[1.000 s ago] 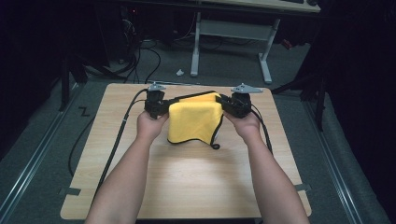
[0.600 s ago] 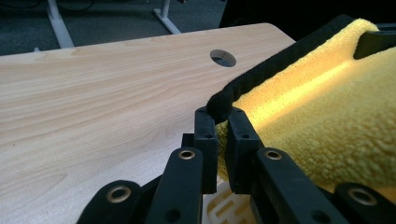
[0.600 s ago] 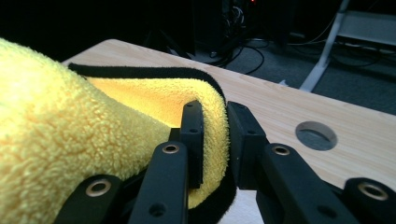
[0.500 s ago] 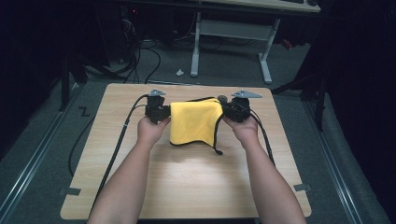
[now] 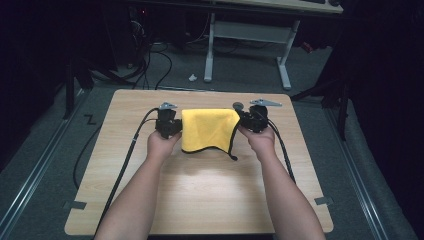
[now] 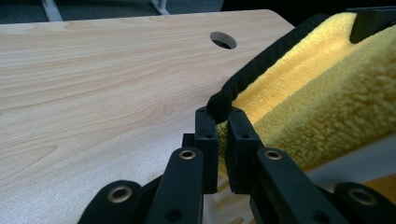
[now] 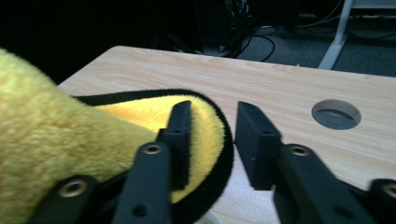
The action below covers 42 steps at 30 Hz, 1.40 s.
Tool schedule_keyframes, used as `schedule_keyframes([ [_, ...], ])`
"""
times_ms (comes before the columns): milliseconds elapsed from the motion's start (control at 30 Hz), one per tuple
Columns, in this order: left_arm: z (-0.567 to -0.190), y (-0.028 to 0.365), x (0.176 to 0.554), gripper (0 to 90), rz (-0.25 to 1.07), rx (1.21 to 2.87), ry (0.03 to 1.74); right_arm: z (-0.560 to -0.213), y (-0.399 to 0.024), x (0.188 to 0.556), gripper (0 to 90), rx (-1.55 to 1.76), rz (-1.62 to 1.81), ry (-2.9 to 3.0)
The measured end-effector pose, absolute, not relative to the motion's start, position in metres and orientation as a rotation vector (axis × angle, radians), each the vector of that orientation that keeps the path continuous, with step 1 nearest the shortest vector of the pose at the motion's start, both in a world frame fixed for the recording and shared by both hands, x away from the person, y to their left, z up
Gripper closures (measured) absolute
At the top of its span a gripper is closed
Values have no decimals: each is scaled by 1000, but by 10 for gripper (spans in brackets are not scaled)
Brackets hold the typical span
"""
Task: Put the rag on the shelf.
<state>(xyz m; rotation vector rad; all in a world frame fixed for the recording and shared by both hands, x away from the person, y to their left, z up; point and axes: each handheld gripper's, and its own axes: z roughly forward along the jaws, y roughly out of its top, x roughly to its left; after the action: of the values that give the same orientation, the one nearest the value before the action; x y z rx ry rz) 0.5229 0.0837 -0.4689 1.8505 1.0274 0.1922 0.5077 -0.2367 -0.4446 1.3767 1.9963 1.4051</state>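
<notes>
A folded yellow cloth (image 5: 207, 129) with black edging lies stretched between the two grippers on the wooden table (image 5: 200, 200). My left gripper (image 5: 172, 127) is at its left end. In the left gripper view my left gripper (image 6: 220, 116) is shut on the black hem, and the yellow cloth (image 6: 317, 107) runs off to the right. My right gripper (image 5: 245, 120) is at the cloth's right end. Its jaws have just been opening. In the right gripper view the cloth's corner (image 7: 205, 135) lies between the jaws of my right gripper (image 7: 212, 119), against one finger (image 7: 180, 126), with a gap to the other.
A round cable hole (image 5: 238, 105) sits in the table just behind the right gripper, also seen as the hole (image 7: 336, 114) close by. Each gripper trails a black cable (image 5: 125, 160) toward the front edge. A white desk frame (image 5: 245, 35) and loose cables stand on the floor beyond.
Both hands have sunk a little toward the tabletop with the cloth between them. The cloth now lies lower and flatter.
</notes>
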Motion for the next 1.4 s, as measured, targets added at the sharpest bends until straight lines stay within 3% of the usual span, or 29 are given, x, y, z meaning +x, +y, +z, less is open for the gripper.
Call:
schedule_keyframes([
  [167, -466, 82, 519, 847, 219, 1871, 1021, -438, -241, 505, 573, 1350, 1347, 1966],
  [367, -467, 87, 518, 827, 200, 1859, 1054, -425, -257, 499, 568, 1358, 1331, 1885],
  [600, -464, 101, 514, 515, 241, 1810, 1103, -426, -262, 489, 561, 1334, 1250, 1900],
  [700, -461, 108, 509, 451, 271, 1794, 1113, -426, -260, 485, 563, 1304, 1223, 1914],
  [967, -453, 119, 492, 421, 369, 1799, 1081, -427, -259, 470, 558, 1266, 1163, 1908],
  [1400, -459, 142, 450, 448, 398, 1806, 1045, -438, -259, 436, 515, 1228, 1123, 1937],
])
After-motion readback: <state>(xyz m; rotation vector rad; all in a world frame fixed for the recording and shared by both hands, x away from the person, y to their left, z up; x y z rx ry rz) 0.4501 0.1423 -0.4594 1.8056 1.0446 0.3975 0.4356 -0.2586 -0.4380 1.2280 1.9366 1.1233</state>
